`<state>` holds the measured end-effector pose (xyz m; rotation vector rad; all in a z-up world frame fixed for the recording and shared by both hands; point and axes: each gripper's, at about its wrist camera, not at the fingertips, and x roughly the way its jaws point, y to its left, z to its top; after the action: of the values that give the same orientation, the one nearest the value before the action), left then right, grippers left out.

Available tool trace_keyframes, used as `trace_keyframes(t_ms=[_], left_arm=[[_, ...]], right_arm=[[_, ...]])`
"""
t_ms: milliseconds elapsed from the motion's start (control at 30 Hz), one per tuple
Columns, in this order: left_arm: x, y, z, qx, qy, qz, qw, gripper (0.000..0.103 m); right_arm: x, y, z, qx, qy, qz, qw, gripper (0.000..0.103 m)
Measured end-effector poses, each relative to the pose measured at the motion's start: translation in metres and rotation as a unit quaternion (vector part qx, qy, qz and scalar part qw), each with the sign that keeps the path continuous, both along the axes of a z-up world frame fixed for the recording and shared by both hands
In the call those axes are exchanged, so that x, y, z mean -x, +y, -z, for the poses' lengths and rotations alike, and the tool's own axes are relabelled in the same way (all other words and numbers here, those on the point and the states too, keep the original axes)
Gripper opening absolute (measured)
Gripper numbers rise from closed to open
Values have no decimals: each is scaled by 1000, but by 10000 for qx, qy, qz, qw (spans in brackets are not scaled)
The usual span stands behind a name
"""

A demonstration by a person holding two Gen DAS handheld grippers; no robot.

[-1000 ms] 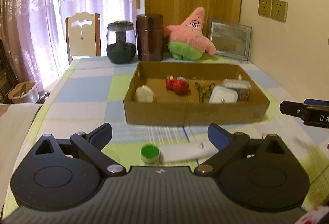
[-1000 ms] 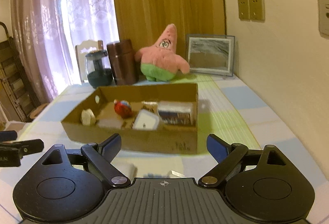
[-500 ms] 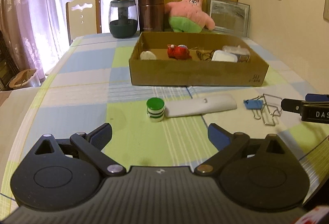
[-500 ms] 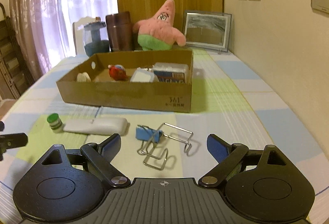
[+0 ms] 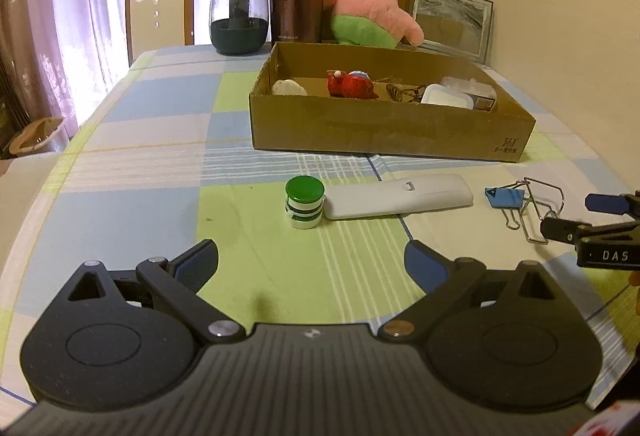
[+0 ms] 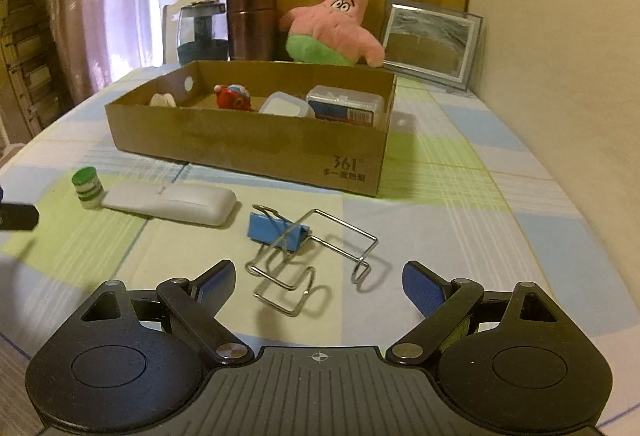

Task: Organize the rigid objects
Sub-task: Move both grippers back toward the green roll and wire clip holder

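Meanwhile, both claws hung low over a checked tablecloth (image 5: 140, 164), jaws spread wide and empty, as a tidy-up of hard objects went on. Just ahead of the right gripper (image 6: 316, 286), almost between its blue pads, lay a bent wire rack (image 6: 320, 268) tangled with a blue binder clip (image 6: 276, 232), which looked like its likely next pick-up. Ahead of the left gripper (image 5: 312, 260) stood a small green-capped jar (image 5: 304, 202), touching the near end of a flat white case (image 5: 400, 194) that stretched away to the claw's right. Beyond these loose pieces sat an open cardboard box (image 6: 248, 148), already holding a red toy (image 5: 352, 84), a white lidded container (image 6: 286, 108), a pale shell-like lump (image 5: 290, 88) and a clear plastic packet (image 6: 346, 106), apparently the collection point. Behind the box, a pink starfish plush (image 6: 332, 28), a brown flask (image 5: 296, 2), a glass jar (image 5: 239, 18) and a framed picture (image 6: 430, 44) stood along the far side, seemingly no part of the job.
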<state>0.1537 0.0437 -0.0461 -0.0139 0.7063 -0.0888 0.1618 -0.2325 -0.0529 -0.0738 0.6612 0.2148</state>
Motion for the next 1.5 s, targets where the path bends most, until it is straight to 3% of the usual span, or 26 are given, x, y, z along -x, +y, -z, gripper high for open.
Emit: trace_keyframes(t_ms=[667,900,1500], left_arm=[[-22,-8,10,154,61,136,9998,98],[-23,-11,12,140,110,167,9997,98],[-32,-7,12,27,120,192,9997,97]], right_arm=[[-34,-6,15,189,-30,-939,9954,87],[-37,-7,13,68,30,-980,9952,78],[-18,-5,-3,17,-43,-752,9972,77]])
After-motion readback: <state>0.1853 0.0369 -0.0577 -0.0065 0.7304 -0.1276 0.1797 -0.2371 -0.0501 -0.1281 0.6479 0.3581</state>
